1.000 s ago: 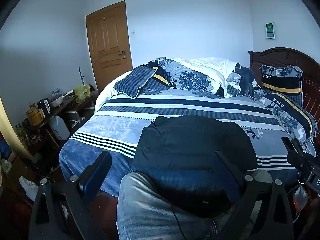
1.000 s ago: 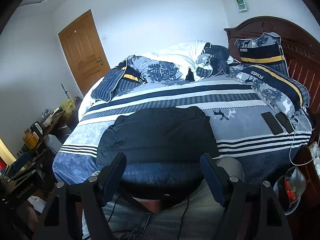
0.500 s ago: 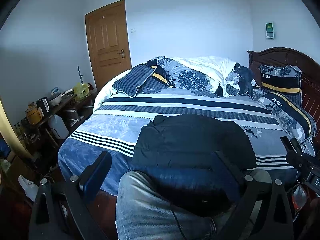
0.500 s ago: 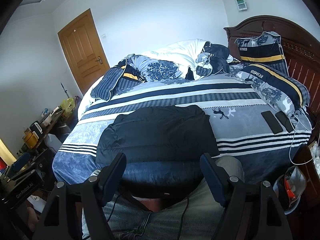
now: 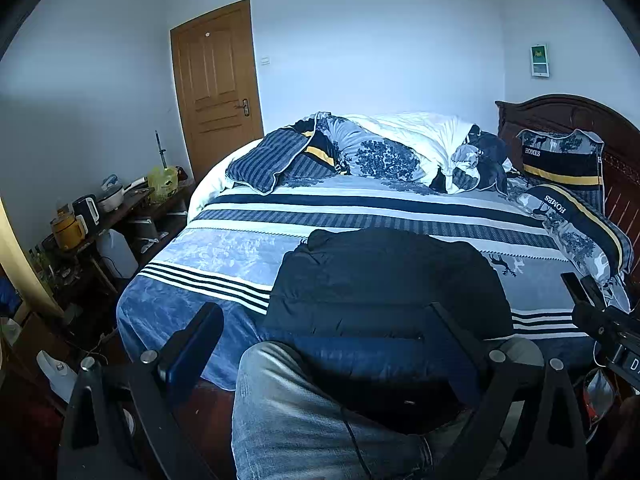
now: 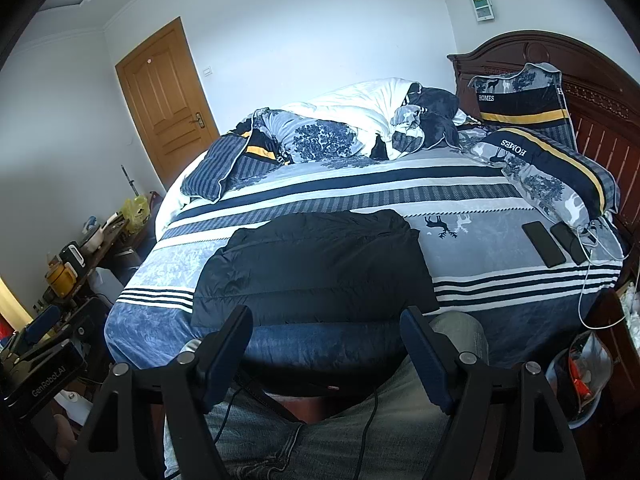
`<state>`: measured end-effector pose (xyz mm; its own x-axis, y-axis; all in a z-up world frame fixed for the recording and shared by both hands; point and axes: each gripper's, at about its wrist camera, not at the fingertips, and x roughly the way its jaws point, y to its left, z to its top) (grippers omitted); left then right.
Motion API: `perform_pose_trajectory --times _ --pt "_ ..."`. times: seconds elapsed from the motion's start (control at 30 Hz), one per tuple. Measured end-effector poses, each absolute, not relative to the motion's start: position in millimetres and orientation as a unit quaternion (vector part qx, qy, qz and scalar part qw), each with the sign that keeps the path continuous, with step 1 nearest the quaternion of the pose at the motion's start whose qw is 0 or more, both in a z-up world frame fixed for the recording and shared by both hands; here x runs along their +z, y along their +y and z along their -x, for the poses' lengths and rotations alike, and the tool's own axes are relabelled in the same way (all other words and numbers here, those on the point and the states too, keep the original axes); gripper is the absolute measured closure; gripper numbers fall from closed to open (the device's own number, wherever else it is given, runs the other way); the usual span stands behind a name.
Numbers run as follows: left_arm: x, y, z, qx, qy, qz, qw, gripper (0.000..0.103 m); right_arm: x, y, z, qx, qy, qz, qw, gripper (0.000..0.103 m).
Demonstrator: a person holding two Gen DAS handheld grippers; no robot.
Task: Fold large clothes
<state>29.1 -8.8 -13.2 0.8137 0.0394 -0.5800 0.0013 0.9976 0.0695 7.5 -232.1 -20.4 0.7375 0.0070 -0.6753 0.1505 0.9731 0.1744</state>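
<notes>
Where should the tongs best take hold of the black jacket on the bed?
Probably at the two near corners of the black jacket. It lies flat with its near edge along the bed's front edge, so approach from the person's side, low and forward.

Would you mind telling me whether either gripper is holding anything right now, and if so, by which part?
Nothing is held: the left gripper and right gripper are both open, short of the black jacket.
</notes>
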Motion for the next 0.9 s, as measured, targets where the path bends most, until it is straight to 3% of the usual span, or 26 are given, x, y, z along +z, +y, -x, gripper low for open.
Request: perform_pose_trajectory --times 0.9 --pt "-13.5 -11.0 -28.0 0.015 0.304 -0.039 0.952 0.004 -20.4 -234.7 -7.8 -0.042 0.359 -0.106 0.926 0.024"
